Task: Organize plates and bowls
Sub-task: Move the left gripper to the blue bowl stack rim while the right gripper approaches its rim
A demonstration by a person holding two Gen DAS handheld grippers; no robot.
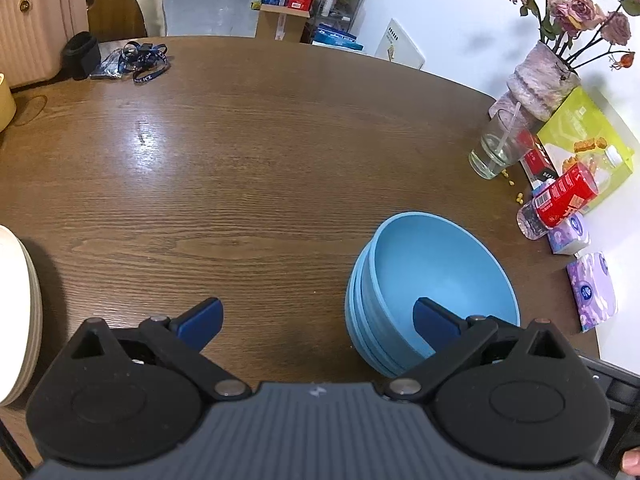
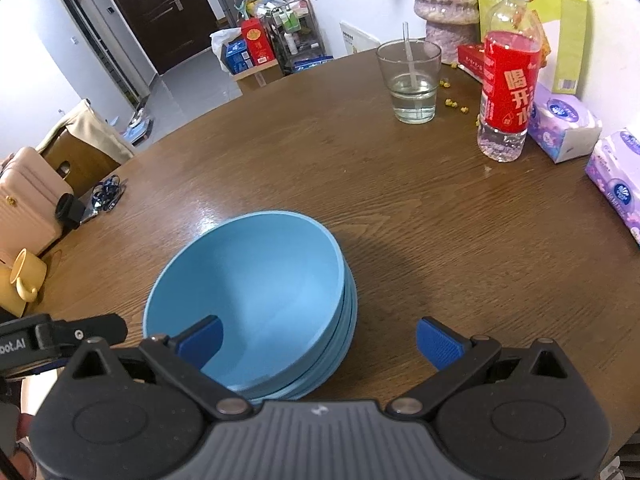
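My two wrist views sit low and close over the tabletop (image 1: 248,168), both facing toward 12 o'clock, sharing the stack of blue bowls (image 1: 432,280) at 3 o'clock left, 10 o'clock right.

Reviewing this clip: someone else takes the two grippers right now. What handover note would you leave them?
Left gripper: open, empty, low over the table.
Right gripper: open, empty, just behind the blue bowls.
Stack of blue bowls: nested, upright on the table, between the two grippers; nothing grips it.
Stack of white plates: at the left edge of the left wrist view, only partly visible.
Done: bowls appear nested, plates piled.
Left: no loose plate or bowl shows in either view; check outside them. Mind the glass of water and bottle farther back.
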